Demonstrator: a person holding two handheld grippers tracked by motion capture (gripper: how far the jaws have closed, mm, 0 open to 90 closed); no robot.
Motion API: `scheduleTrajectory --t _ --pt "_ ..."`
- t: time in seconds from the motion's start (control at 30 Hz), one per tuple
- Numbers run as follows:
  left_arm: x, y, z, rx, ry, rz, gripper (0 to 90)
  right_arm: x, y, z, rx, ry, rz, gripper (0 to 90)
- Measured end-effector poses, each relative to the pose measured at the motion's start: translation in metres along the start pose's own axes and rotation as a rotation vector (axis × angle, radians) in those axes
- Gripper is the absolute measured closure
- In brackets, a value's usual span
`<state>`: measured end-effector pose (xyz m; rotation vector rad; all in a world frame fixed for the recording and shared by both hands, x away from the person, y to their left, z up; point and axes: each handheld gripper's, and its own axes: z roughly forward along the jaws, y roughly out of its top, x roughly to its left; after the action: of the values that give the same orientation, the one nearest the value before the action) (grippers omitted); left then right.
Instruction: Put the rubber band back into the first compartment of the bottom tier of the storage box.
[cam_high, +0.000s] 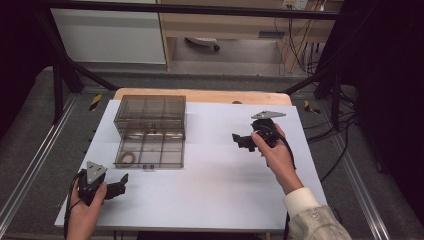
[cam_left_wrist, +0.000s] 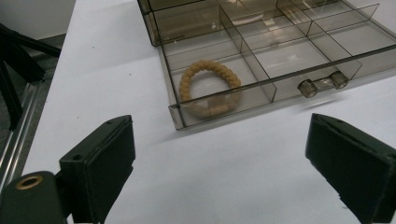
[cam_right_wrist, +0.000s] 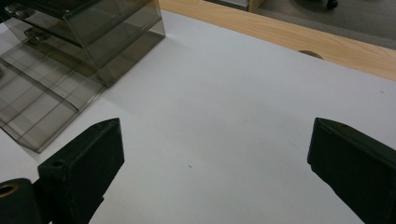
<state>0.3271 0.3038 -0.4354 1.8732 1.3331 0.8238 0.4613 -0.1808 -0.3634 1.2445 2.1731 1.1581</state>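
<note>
Smoked clear plastic formed the drawer cabinet (cam_high: 150, 116) standing on the white table surface (cam_high: 220, 175), with its lowest drawer (cam_high: 150, 152) pulled out toward the person. The drawer was divided into compartments. A tan braided ring (cam_left_wrist: 210, 88) lay flat in the near corner compartment, directly ahead of the left gripper (cam_left_wrist: 219, 168) and slightly toward its left jaw; it rested against the drawer's front wall. The drawer's clear knob handle (cam_left_wrist: 323, 83) sat ahead of the right-hand jaw of that gripper. The left gripper's jaws stood wide apart with nothing between them, over bare table just short of the drawer front. The right gripper (cam_right_wrist: 215, 172) likewise had its jaws spread wide and empty above bare white surface, well apart from the cabinet, which lay ahead and beyond its left jaw. A wooden table edge (cam_right_wrist: 299, 37) ran across ahead of that gripper. Each gripper was held in a hand, the left hand (cam_high: 87, 207) and the right hand (cam_high: 278, 152).
</note>
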Motion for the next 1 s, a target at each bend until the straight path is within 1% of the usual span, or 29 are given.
scheduleTrajectory --t 0.07,0.17,0.3,0.4,0.53,0.57,0.63,0.67,0.73,0.87,1.0 --pt "0.001 0.0 0.0 0.001 0.002 -0.002 8.1 -0.006 -0.004 -0.005 -0.008 -0.008 0.002 4.4" --pt "0.001 0.0 0.001 0.0 0.003 -0.003 8.2 -0.014 -0.012 -0.012 -0.012 -0.006 0.012 4.5" --pt "-0.001 0.001 0.001 -0.003 0.001 0.001 8.2 -0.021 -0.021 -0.019 -0.023 -0.02 0.01 4.5" --pt "-0.001 0.001 0.0 -0.005 -0.001 0.005 8.1 -0.027 -0.028 -0.026 -0.03 -0.018 0.026 4.5" --pt "-0.002 0.001 0.0 -0.007 -0.003 0.005 7.8 -0.033 -0.039 -0.036 -0.052 -0.012 0.044 4.4" --pt "-0.002 0.001 0.0 -0.007 -0.003 0.005 7.8 -0.034 -0.041 -0.038 -0.054 -0.016 0.043 4.5" --pt "-0.002 0.002 -0.001 -0.009 -0.007 0.005 7.8 -0.035 -0.048 -0.041 -0.06 -0.016 0.058 4.5" --pt "-0.002 0.002 -0.002 -0.018 -0.01 0.005 7.8 -0.035 -0.052 -0.043 -0.065 -0.012 0.066 4.5" --pt "-0.004 0.003 -0.002 -0.018 -0.014 0.007 7.8 -0.034 -0.06 -0.046 -0.067 -0.013 0.07 4.4" --pt "-0.005 0.003 -0.002 -0.022 -0.016 0.006 7.8 -0.032 -0.078 -0.051 -0.085 -0.005 0.105 4.5" --pt "-0.005 0.003 -0.004 -0.027 -0.023 -0.001 7.8 -0.03 -0.093 -0.053 -0.087 -0.002 0.113 4.9"
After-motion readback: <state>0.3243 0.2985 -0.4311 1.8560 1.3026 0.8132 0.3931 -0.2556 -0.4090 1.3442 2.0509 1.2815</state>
